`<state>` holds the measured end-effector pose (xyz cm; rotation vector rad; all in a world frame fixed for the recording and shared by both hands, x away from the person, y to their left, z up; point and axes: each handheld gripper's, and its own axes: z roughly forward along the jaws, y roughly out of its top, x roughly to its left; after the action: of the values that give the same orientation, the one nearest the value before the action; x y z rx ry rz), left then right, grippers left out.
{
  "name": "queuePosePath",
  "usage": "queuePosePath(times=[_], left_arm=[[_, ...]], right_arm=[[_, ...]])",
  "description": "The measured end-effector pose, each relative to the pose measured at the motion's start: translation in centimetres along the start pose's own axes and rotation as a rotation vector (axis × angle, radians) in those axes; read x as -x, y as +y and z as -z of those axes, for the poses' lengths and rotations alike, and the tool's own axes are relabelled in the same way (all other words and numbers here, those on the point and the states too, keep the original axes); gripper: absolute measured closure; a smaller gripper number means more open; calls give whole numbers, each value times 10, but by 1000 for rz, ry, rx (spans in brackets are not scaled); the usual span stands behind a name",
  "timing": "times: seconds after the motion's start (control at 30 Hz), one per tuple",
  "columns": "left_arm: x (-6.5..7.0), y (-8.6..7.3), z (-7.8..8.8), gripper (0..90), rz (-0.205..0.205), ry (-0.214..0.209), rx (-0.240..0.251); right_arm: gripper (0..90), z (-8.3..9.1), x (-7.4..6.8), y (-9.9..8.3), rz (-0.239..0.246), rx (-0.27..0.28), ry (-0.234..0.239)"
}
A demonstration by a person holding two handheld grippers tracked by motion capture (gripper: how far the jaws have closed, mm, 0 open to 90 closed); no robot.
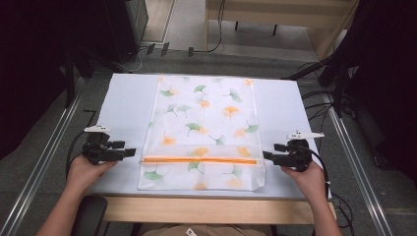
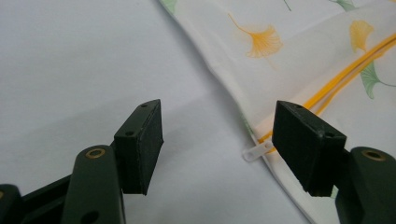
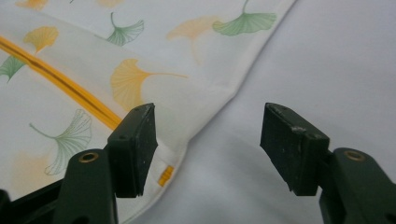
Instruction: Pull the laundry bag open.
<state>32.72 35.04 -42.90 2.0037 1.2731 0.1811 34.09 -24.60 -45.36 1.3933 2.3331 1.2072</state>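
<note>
Lying flat mid-bench, a white leaf-print zip bag (image 1: 201,132) with an orange zipper (image 1: 199,160) running across near the person's edge. Left tongs (image 1: 129,153) sit just off the bag's left edge, released, nothing held; in the left gripper view the small white zipper pull (image 2: 258,151) pokes out at that edge between the jaws. Right tongs (image 1: 267,156) sit just beside the right edge, also released and empty. Bag looks thin, soft, light, floppy; likely slides on the smooth white bench (image 1: 123,113). Best holds, my guess: the pull tab, plus a fabric corner or hem by the zipper's end to brace.
</note>
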Motion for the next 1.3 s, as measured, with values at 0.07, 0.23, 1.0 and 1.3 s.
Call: queuePosePath(times=[0.07, 0.23, 1.0, 1.3], left_arm=[[-3, 0, 1, 332, -1, 12, 4], [-9, 0, 3, 327, -10, 36, 29], [-15, -2, 3, 300, 12, 80, 35], [-15, -2, 2, 300, 19, 96, 20]], right_arm=[[354, 3, 5, -1, -6, 11, -11], [325, 8, 16, -4, -6, 34, -41], [309, 3, 27, -7, -11, 34, -103], [309, 3, 27, -7, -13, 26, -99]])
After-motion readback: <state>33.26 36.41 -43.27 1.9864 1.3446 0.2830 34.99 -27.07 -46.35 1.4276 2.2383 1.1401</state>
